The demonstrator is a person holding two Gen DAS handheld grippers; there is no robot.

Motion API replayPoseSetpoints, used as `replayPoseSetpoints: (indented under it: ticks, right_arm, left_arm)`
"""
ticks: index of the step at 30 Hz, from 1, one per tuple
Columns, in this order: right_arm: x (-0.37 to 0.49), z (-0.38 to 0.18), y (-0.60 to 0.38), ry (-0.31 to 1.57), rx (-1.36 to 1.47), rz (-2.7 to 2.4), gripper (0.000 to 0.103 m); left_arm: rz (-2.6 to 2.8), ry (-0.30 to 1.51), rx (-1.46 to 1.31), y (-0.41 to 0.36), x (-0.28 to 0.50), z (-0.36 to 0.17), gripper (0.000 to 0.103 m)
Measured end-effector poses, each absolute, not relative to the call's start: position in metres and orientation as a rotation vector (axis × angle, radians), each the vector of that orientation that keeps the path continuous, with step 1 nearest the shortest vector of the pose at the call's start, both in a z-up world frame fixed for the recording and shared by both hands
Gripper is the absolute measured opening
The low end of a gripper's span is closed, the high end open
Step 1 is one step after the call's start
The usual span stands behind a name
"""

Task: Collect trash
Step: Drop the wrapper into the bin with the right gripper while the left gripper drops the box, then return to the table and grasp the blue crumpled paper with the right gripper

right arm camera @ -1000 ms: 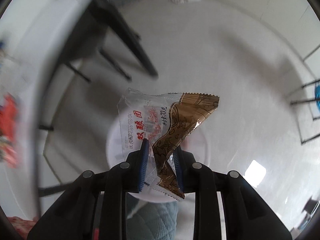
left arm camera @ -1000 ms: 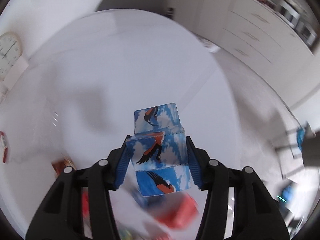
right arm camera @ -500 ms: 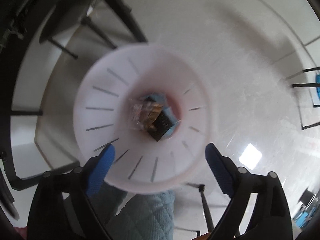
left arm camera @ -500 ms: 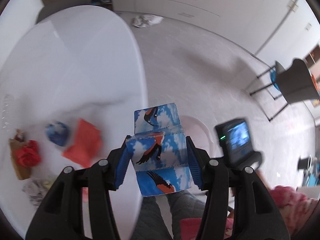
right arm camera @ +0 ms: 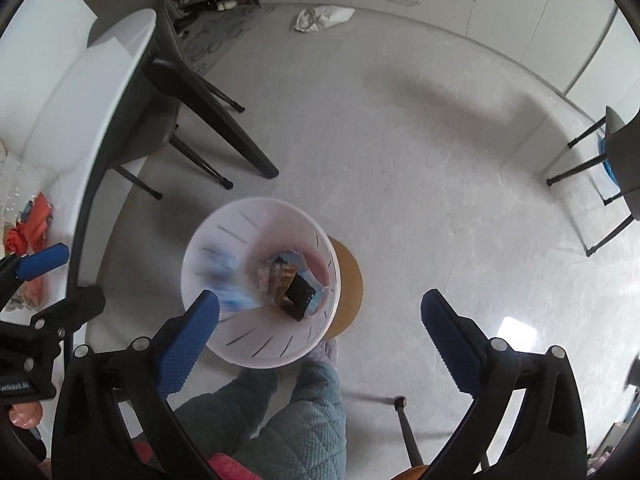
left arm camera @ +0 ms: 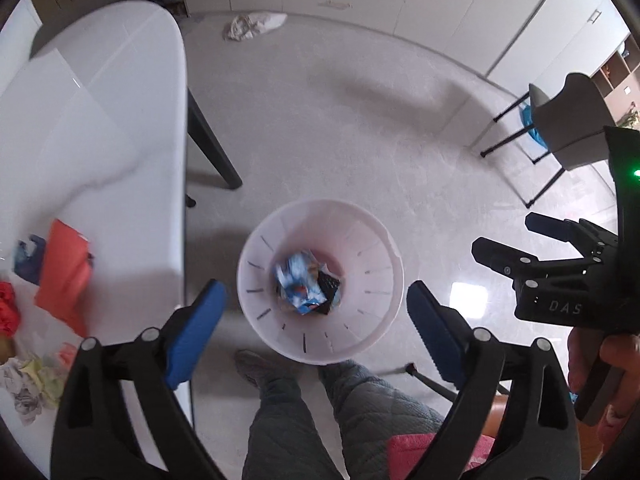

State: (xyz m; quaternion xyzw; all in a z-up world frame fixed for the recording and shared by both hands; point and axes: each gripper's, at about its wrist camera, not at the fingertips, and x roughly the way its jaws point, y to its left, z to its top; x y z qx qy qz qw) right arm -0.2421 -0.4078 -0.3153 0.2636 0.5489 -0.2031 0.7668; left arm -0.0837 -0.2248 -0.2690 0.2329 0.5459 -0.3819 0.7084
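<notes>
Hovering over the white waste bin with left gripper and right gripper fingers opening, nothing between them, blue carton dropping inside; risking knocking the light bin over while swinging back to the tabletop.

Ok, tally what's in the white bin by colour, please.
Blue-and-white carton, blurred: 1
Brown wrapper: 1
Black piece: 1
Pale blue piece under the black one: 1
Total: 4 that can be told apart in the bin; anything buried beneath is hidden.
</notes>
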Motion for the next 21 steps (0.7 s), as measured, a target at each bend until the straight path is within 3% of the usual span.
replayPoseSetpoints:
  ticks: [13, 21]
  right_arm:
    - [-0.174, -0.213, -0.364, 1.071, 0.365, -0.23, 0.1]
    - [-0.113, -0.191, -0.296, 1.051, 0.23, -0.006, 0.1]
  left_arm:
    - [-0.584, 0.904, 0.283, -0.124, -0.057, -0.122, 0.095]
    - [-0.335, 0.887, 0.105, -0.027, -0.045, -0.098, 0.095]
